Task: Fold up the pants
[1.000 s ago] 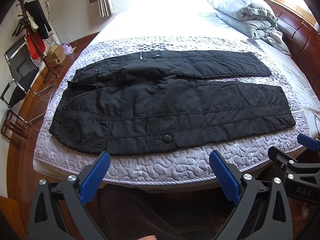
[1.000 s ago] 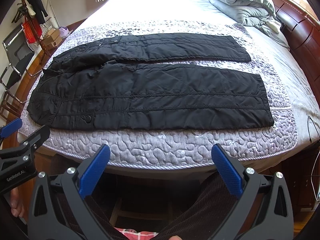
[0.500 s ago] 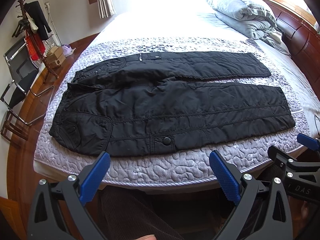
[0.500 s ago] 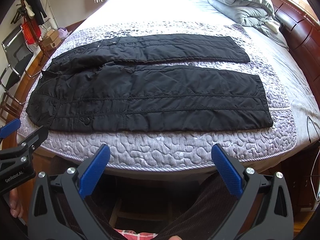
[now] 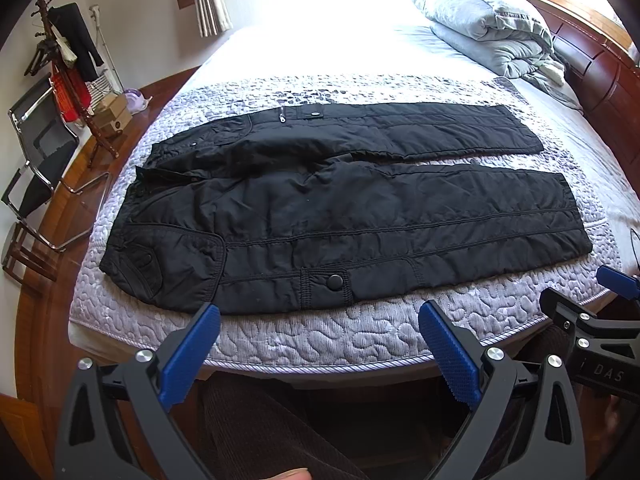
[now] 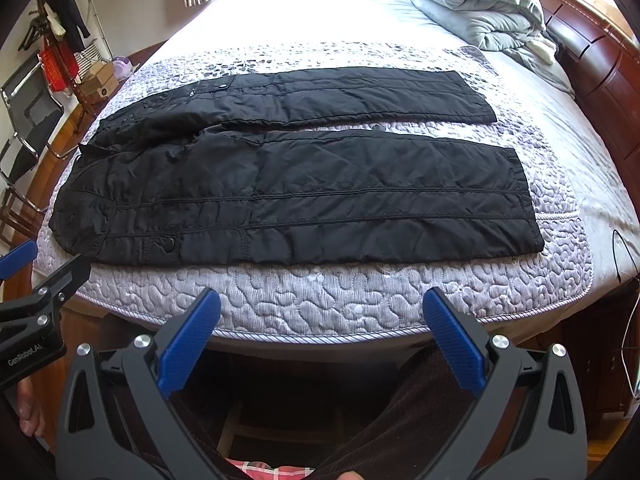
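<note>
Black quilted pants (image 5: pixel 340 208) lie spread flat on the bed, waist to the left, both legs running right, side by side with a narrow gap. They also show in the right wrist view (image 6: pixel 296 184). My left gripper (image 5: pixel 318 320) is open and empty, hovering at the bed's near edge just below the snap pocket of the near leg. My right gripper (image 6: pixel 320 312) is open and empty, over the near edge of the quilt, below the middle of the near leg. Neither touches the pants.
The pants rest on a lilac quilted mattress pad (image 5: pixel 320 336) on a white bed. A folded grey duvet (image 5: pixel 488 28) lies at the far right by the dark wooden headboard (image 6: pixel 600 64). A coat stand (image 5: pixel 68 64), boxes and a folding chair (image 5: pixel 36 160) stand left.
Both grippers have edged slightly forward toward the bed; the pants sit a little lower and larger in each view. Jaws stay open. The pants have not moved.
</note>
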`<state>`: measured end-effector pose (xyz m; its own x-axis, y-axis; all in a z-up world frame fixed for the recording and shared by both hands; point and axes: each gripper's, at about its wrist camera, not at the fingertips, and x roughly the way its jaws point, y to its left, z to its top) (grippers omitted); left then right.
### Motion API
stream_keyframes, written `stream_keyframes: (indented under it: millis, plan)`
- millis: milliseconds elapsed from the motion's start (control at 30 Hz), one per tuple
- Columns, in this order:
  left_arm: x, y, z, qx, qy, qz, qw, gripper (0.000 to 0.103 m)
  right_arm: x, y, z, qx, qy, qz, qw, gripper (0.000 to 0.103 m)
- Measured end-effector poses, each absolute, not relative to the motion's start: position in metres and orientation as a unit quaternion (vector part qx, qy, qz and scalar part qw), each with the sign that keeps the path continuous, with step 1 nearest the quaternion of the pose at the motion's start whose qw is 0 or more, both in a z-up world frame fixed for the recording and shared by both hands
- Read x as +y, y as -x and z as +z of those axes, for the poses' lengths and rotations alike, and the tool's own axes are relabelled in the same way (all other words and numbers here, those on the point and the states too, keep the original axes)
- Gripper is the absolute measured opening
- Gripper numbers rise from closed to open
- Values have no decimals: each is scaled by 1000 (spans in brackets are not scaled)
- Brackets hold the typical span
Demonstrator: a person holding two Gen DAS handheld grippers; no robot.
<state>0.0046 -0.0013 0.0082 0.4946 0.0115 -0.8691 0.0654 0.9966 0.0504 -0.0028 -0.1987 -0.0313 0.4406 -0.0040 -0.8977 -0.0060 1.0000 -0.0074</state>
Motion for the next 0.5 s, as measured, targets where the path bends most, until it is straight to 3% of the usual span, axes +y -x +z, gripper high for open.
stream_keyframes:
  millis: [500]
  plan:
    - [-1,-5,8,501,-39,-15,864,100,-200,2,-32,530,5,-1,848,101]
